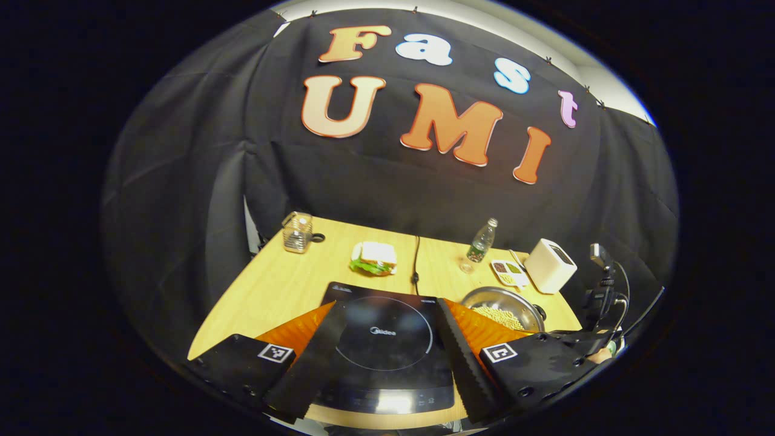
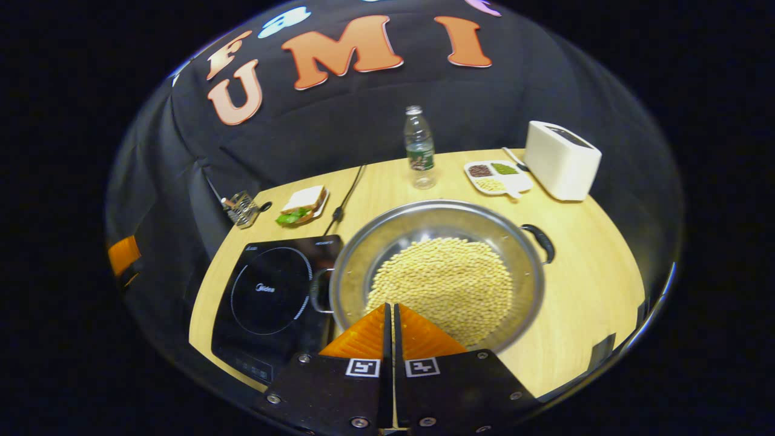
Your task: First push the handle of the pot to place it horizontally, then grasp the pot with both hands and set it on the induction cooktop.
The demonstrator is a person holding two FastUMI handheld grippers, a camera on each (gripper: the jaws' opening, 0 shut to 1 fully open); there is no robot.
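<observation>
In the left gripper view we see our left gripper [image 1: 384,357] with its fingers [image 1: 309,363] spread wide apart, holding nothing, and the cooktop [image 1: 387,339] lies on the table [image 1: 266,290] right between them, its round ring centred in the gap. Just past the right finger sits the pot [image 1: 502,306], holding pale beans [image 1: 499,316], with one dark handle [image 1: 539,313] at its right rim; the pot rests on the table beside the cooktop, not on it. Beyond the fingers, a cord [image 1: 416,257] runs straight away from the cooktop, with a sandwich [image 1: 375,257] to its left and a jar [image 1: 297,232] farther left. To the right of the cord stand a bottle [image 1: 481,242], a small tray [image 1: 510,270] and a white toaster [image 1: 550,265]. In the right gripper view our right gripper [image 2: 390,315] has its fingers closed together with only a thin slit between them and nothing clamped; their tips sit over the near rim of the pot [image 2: 436,221], pointing at the beans [image 2: 445,284]. One pot handle [image 2: 540,241] shows at the far right of the rim and the other handle [image 2: 319,292] at the left rim, reaching over the cooktop's edge. The cooktop [image 2: 269,297] lies to the left of the fingers, the pot standing on the table [image 2: 593,284] just beside it. Beyond the pot we see the bottle [image 2: 419,148], the tray [image 2: 497,175] and the toaster [image 2: 560,158] to the right, and the sandwich [image 2: 303,203], cord [image 2: 345,197] and jar [image 2: 241,208] to the left.
</observation>
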